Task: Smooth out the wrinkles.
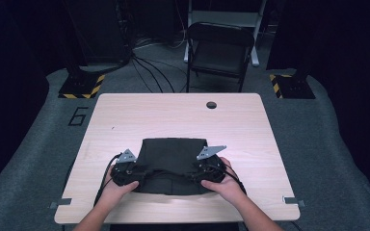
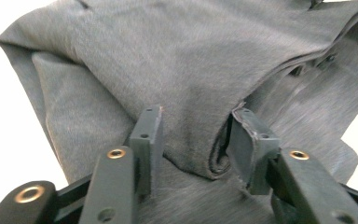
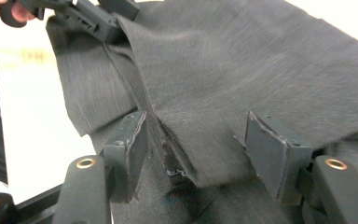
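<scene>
A dark grey folded garment (image 1: 173, 161) lies on the near half of the light wooden table (image 1: 173, 115). My left gripper (image 1: 139, 172) is at the garment's near left corner and my right gripper (image 1: 196, 172) at its near right corner, each held in a hand. In the left gripper view, a thick folded edge of the cloth (image 2: 168, 60) lies between the jaws of the left gripper (image 2: 196, 135), which stand apart. In the right gripper view, the right gripper (image 3: 198, 140) is open around a raised fold of the cloth (image 3: 242, 65), with gaps beside both pads. The left gripper (image 3: 91, 16) appears far off at the top left.
The table has a round cable hole (image 1: 211, 104) near its far edge. Behind it stands a black folding chair (image 1: 219, 48). Two stands with yellow-black striped bases (image 1: 82, 85) (image 1: 291, 85) flank it, and cables run over the grey floor.
</scene>
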Tool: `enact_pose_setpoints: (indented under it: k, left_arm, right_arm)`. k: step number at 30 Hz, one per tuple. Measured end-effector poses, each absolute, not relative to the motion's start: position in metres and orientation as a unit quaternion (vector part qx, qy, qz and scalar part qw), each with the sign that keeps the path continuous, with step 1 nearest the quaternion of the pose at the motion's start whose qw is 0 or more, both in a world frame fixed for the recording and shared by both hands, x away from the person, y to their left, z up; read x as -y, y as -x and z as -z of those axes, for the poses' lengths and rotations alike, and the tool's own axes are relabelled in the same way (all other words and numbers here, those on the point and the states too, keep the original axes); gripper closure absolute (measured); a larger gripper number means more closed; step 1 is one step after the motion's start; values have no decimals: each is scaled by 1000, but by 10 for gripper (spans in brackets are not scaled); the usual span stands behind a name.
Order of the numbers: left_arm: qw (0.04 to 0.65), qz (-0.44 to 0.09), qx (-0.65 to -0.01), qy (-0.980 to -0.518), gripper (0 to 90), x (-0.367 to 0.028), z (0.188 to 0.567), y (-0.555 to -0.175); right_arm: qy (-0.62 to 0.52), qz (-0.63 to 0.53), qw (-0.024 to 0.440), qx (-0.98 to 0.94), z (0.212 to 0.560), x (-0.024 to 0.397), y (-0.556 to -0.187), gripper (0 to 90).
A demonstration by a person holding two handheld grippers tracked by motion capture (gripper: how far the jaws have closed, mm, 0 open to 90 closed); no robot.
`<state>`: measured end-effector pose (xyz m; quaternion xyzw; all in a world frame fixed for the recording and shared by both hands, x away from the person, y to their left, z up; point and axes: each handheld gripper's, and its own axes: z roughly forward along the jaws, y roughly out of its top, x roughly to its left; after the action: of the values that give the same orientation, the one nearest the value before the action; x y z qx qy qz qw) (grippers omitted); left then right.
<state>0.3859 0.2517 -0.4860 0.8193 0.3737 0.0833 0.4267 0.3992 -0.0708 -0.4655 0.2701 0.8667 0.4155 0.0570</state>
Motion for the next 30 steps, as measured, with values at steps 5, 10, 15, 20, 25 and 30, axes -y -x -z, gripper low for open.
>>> enact_pose_setpoints:
  k: [5,10,15,20,25,30]
  left_arm:
    - [425,-90,-360,-826,505,-251,464,-385]
    - [431,-107,-392,-806,479,-248,458,-388]
    - [409,-121,-433,-794,463,-244,471,-388]
    - [402,-118,-451,-788,422,-243,487,-383]
    - [399,-111,-452,-790,408,-242,499,-381]
    - [398,-111,-449,-792,407,-239,504,-381]
  right_arm:
    - [-268,-430,70,-859,438,74,-396,391]
    - [-303,-417,99,-851,433,71,-401,394]
    - [-335,-394,102,-850,450,68,-404,390]
    - [-360,-367,92,-853,474,74,-401,369]
    - [-380,-367,66,-846,488,76,-402,360]
    - [-388,-365,50,-845,495,72,-404,347]
